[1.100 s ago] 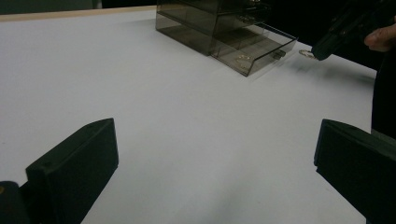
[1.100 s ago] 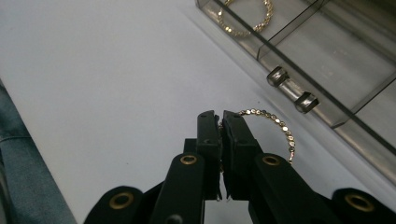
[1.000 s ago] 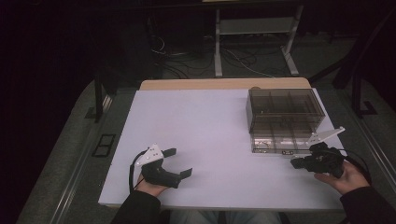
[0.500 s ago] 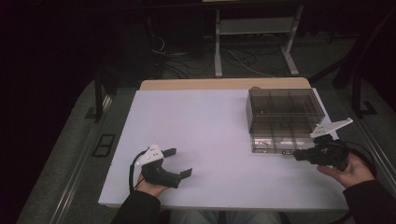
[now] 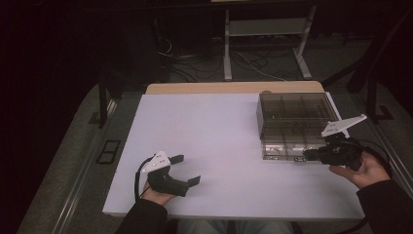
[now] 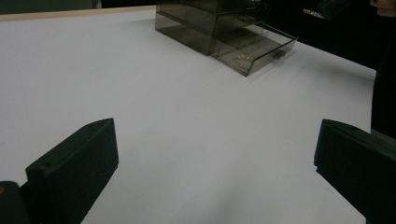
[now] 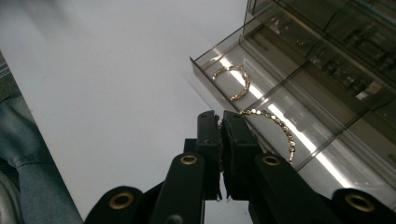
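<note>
A smoked-plastic drawer organizer stands at the far right of the white surface, its bottom drawer pulled out toward the person. Just in front of that open drawer, the right gripper is held in the person's right hand with its fingers pinched together on a gold beaded bracelet. In the right gripper view the chain arcs out from between the fingers and hangs above the drawer's front compartment (whether it touches the drawer floor cannot be told). A second piece, a twisted gold bracelet, lies flat in the drawer's end compartment, beside the held bracelet and apart from it.

Well to the left of the organizer, near the front edge of the surface, the left gripper sits low over the surface in the person's left hand. Its fingers stand wide apart with nothing between them, pointing across the bare surface toward the organizer. In the left gripper view the open drawer juts out from the organizer's base. Dark sleeves frame the near edge of the surface.
</note>
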The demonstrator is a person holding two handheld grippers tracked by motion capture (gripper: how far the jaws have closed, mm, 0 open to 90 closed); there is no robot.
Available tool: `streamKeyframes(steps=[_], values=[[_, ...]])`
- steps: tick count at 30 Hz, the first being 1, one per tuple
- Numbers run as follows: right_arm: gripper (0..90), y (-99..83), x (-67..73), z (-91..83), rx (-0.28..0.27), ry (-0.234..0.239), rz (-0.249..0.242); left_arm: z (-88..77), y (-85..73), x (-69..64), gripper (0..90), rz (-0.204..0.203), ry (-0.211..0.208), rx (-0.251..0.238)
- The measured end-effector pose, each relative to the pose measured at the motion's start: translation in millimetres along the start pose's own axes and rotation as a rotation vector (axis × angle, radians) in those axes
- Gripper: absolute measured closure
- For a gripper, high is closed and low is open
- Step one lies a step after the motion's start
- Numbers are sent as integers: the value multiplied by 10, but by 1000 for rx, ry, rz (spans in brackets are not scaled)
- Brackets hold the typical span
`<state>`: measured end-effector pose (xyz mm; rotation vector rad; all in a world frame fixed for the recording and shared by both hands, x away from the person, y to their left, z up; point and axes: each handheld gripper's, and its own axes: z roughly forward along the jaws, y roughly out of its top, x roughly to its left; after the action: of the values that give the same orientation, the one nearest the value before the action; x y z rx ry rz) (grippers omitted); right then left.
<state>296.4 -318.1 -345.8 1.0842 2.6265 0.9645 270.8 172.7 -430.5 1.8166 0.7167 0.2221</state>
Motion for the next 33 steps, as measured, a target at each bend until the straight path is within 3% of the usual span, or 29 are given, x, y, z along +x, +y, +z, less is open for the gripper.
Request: streamKeyframes(steps=[14, 33], values=[[851, 193, -57, -40, -16, 13, -8, -2, 1, 1, 0, 0, 1, -1], [851, 410, -96, 125, -33, 43, -9, -1, 2, 2, 0, 1, 2, -3]])
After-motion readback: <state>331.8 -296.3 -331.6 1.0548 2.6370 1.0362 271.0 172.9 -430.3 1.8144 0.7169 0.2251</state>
